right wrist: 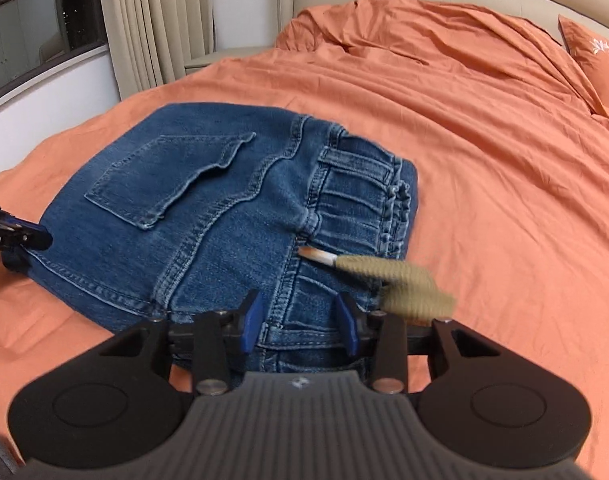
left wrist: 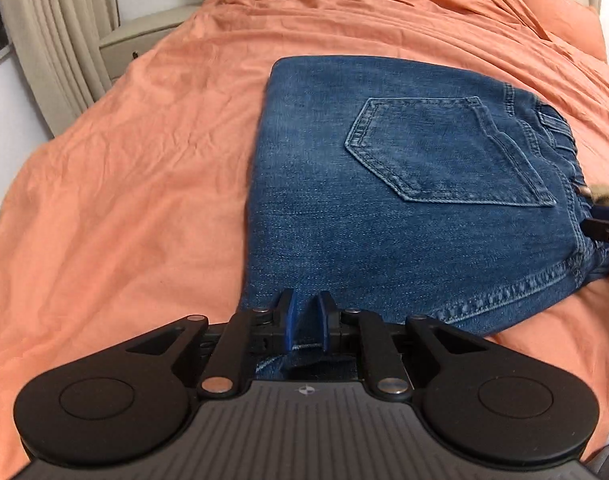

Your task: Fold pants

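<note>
At the bed's near edge, left gripper (left wrist: 304, 312) nearly closed, pinching denim hem of the folded jeans (left wrist: 384, 200); right gripper (right wrist: 300, 316) half open over the waistband, gripping nothing. Jeans lie on the orange duvet (right wrist: 484, 160), drawstring (right wrist: 364, 268) loose.

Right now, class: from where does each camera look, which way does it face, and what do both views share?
Left wrist: sits on the left claw, looking down across folded jeans from their side edge; own claw shows.
Right wrist: sits on the right claw, facing the waistband and tan drawstring; own claw shows.
Shared: jeans, back pocket, orange bedding, each other's claw.
</note>
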Motion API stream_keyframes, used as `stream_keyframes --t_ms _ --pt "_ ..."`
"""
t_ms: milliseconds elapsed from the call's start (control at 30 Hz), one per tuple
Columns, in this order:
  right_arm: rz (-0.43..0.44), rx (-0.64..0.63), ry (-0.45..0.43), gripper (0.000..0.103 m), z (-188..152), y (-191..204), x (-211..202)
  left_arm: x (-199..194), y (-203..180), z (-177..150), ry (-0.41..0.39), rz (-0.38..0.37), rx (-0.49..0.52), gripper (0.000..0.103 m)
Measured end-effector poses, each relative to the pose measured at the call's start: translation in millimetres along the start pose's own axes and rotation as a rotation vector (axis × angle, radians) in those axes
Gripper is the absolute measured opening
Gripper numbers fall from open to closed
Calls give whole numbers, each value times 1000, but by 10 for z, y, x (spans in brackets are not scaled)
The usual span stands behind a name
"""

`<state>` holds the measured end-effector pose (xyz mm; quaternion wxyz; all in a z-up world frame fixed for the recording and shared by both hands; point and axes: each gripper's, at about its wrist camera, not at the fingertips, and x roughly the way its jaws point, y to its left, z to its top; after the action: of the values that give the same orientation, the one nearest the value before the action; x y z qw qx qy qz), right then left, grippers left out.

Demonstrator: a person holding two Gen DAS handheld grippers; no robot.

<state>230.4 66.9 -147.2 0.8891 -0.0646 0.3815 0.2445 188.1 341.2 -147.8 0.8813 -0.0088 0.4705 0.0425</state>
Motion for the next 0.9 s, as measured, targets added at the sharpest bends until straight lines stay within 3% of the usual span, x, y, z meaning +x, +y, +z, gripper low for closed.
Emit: stream_keyframes --t_ms 267,400,433,533,600,667,767,900 --pt "1 -4 73 37 260 17 -41 -297 -131 108 -16 53 36 18" --pt "-15 -12 -2 42 475 61 -460 -824 -258 165 -114 90 78 19" --pt "-15 -13 -27 48 525 77 -609 -983 -304 172 -141 100 86 21" --pt "1 -14 -103 60 640 139 -1097 -1454 -471 181 -222 116 86 35" --pt "4 -19 -149 68 675 195 -1442 -1773 -618 154 -285 121 87 55" --pt "1 -28 -196 79 671 249 -1789 -2081 -786 109 -353 129 86 67" --pt "-10 -39 -266 81 570 335 -2295 -2462 -1028 8 -439 133 65 86" --pt "-31 -9 -323 82 342 453 -2759 -2774 -1307 -218 -519 159 23 96"
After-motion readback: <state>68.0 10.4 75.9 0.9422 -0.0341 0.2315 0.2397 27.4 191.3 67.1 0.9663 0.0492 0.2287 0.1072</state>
